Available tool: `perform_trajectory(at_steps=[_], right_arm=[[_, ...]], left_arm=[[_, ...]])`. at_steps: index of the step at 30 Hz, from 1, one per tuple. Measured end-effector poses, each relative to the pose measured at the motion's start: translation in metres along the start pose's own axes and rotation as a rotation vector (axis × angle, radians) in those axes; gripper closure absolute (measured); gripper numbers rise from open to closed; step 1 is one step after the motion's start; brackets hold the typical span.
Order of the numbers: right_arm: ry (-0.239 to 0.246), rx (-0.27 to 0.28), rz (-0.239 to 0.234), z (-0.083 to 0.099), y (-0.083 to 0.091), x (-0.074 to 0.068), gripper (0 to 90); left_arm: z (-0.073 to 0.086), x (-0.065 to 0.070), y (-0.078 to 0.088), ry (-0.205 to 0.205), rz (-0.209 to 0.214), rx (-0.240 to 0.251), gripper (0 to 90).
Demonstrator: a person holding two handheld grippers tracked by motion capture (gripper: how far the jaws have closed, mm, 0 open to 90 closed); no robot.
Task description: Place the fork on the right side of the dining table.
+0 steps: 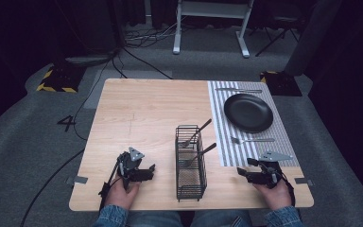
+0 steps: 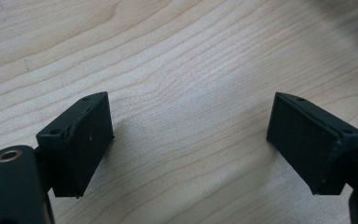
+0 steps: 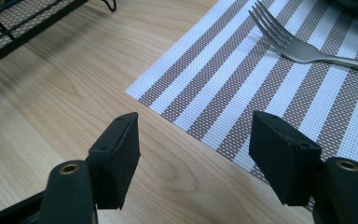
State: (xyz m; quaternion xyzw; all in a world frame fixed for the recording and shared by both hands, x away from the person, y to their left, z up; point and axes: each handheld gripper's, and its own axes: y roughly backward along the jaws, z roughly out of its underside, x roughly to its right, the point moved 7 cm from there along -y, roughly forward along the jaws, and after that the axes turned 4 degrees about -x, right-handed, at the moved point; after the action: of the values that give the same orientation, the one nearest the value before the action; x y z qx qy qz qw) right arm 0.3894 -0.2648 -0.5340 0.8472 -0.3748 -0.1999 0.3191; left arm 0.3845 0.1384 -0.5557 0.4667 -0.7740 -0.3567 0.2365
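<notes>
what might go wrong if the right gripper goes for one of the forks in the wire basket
The wire basket is tall and narrow, so a sideways tug on a fork handle could tip it. The handles lean toward the striped placemat, where another fork lies near the black plate; a swung utensil might knock it. The right gripper starts low, jaws open, and may clip the basket rim.

one legible mark noted: a dark numeral "4" (image 1: 67,123) on the grey carpet floor (image 1: 23,142), to the left of the wooden table. yellow-and-black hazard striping (image 1: 56,87) edges a dark floor plate beyond the table's far left corner; it carries no wording. no lettering, brand or label can be read elsewhere in the three views.
</notes>
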Motion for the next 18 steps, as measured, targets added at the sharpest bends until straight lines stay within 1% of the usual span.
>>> perform_trajectory(at_steps=[2,3,4,8,10,11,14,15,17,18], right_arm=[[0.002,0.005,0.004,0.000,-0.001,0.000,33.2],[0.021,0.002,0.022,0.001,-0.003,0.000,33.1],[0.029,-0.002,0.031,0.002,-0.004,0.000,33.1],[0.022,-0.002,0.041,0.004,-0.006,0.002,32.8],[0.028,-0.028,0.057,0.008,-0.010,0.004,32.3],[0.034,-0.030,0.065,0.008,-0.010,0.005,32.1],[0.043,-0.025,0.073,0.009,-0.011,0.004,29.7],[0.083,-0.026,0.089,0.010,-0.012,0.002,26.4],[0.087,-0.027,0.084,0.010,-0.013,0.001,24.7],[0.096,-0.036,0.070,0.011,-0.014,0.000,20.2]], left_arm=[[0.000,0.000,0.000,0.000,-0.001,0.000,14.4],[0.000,0.000,0.000,0.000,-0.001,0.000,14.4],[0.000,0.000,0.000,0.000,0.000,0.000,14.4],[0.000,0.000,0.000,-0.001,-0.001,0.000,14.5],[0.000,0.000,0.000,-0.001,0.000,0.000,14.5],[0.000,0.000,0.000,-0.001,-0.001,0.000,14.5],[0.000,0.000,0.000,-0.001,-0.001,0.000,14.5],[0.000,0.000,0.000,-0.001,0.000,0.000,14.4],[0.000,0.000,0.000,-0.001,0.000,0.000,14.5],[0.000,0.000,0.000,-0.001,0.000,0.000,14.5]])
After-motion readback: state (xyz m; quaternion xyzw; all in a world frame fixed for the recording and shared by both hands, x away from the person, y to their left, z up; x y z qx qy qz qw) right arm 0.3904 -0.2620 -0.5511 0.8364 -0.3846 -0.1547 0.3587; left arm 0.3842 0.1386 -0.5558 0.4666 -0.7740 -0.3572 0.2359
